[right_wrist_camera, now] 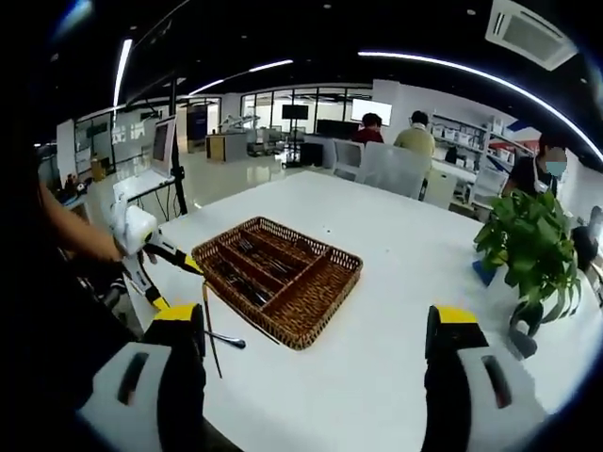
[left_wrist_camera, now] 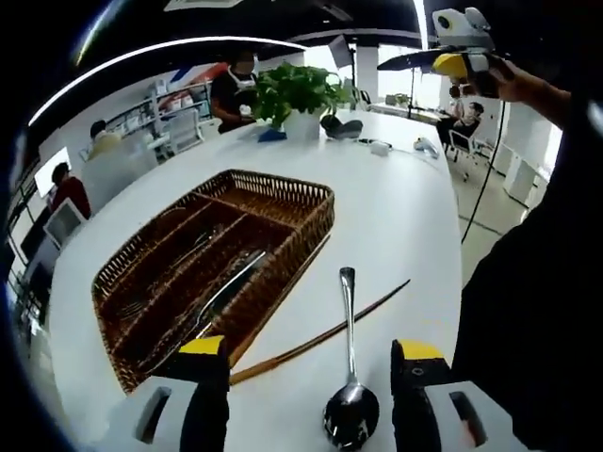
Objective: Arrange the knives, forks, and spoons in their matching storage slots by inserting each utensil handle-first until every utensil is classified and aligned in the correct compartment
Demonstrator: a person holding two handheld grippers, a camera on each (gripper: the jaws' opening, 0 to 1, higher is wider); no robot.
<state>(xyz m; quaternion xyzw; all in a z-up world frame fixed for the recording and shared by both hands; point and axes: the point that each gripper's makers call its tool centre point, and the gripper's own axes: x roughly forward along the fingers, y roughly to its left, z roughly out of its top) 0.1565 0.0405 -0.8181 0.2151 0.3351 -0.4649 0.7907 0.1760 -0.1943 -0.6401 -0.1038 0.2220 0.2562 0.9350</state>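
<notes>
The left gripper view looks down close on the white counter (left_wrist_camera: 396, 217). There a spoon (left_wrist_camera: 350, 377) lies at lower centre of the frame, between the jaws of the left claw (left_wrist_camera: 311, 377), which stand wide apart and touch nothing. The spoon's bowl is near the bottom edge and its handle runs straight up the frame, away from the camera. A thin brown stick (left_wrist_camera: 320, 337) lies slantwise beside it, passing under the handle from lower left to upper right. The wicker tray (left_wrist_camera: 283, 188) sits at centre left, its long axis slanting from lower left to upper right; metal cutlery (left_wrist_camera: 221, 292) lies lengthwise in its compartments, though which pieces are which I cannot tell. A potted plant (left_wrist_camera: 297, 99) stands beyond, and the right claw (left_wrist_camera: 462, 42) is held aloft at upper right.

The right gripper view stands farther back. It shows the whole tray (right_wrist_camera: 311, 320) at centre, the plant (right_wrist_camera: 532, 240) at right and the left claw (right_wrist_camera: 174, 259) at left. Its own claw (right_wrist_camera: 316, 348) is spread open and empty above the counter (right_wrist_camera: 415, 245).
</notes>
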